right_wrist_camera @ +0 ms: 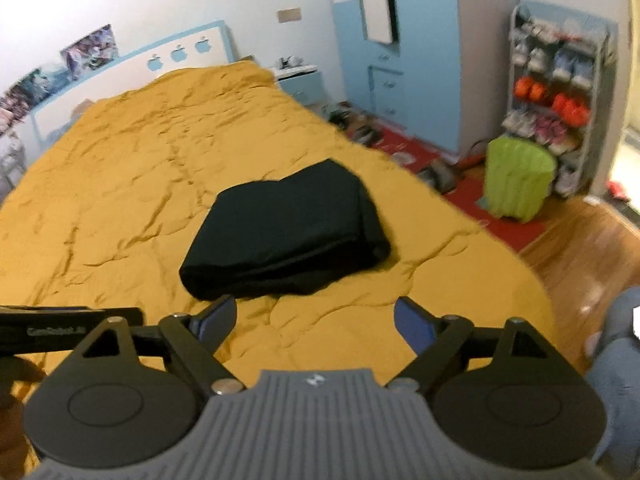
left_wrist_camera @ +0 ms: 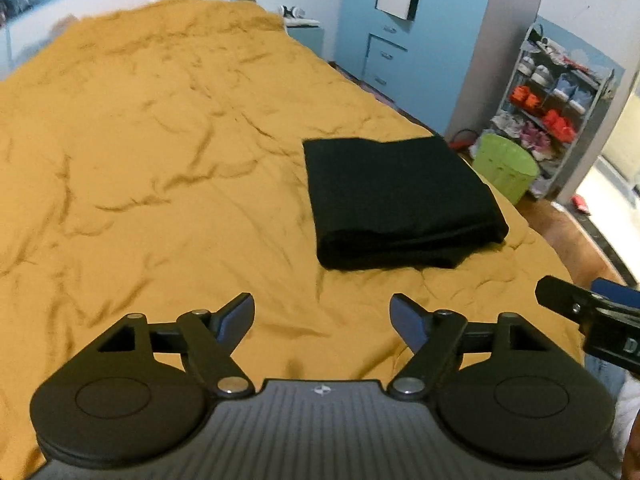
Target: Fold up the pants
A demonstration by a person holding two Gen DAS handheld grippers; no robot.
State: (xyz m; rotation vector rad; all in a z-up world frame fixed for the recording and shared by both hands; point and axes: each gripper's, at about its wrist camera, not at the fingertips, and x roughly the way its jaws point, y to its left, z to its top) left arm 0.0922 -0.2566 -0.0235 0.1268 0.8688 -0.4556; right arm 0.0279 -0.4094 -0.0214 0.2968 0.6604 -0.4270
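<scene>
- As the black pants (left_wrist_camera: pixel 400 200) now lie in a compact rectangle of several layers, they rest on the mustard bedspread (left_wrist_camera: pixel 160 140), near the foot corner of the bed on the side of the wardrobe.
- Judging from this shape, the folding seems finished or almost finished; only a last tidy of the stack may remain.
- At the near edge of the stack the layers do not line up perfectly, and a lower layer comes out a little in front.
- To do this last step well, I would press or pull this lower layer gently so the edges meet, and not lift the whole stack, because soft cloth can slide open.
- Left gripper (left_wrist_camera: pixel 322 322) has its jaws spread wide and holds nothing; it hovers over bare bedspread, near the pants but apart from them.
- Right gripper (right_wrist_camera: pixel 314 322) is also wide open and empty, with the near edge of the pants (right_wrist_camera: pixel 288 228) just beyond its left finger, not touching as far as I can tell.
- Beyond the bed stand a green basket (right_wrist_camera: pixel 518 176) on the floor and a shoe rack (right_wrist_camera: pixel 556 104) by the wall.
</scene>
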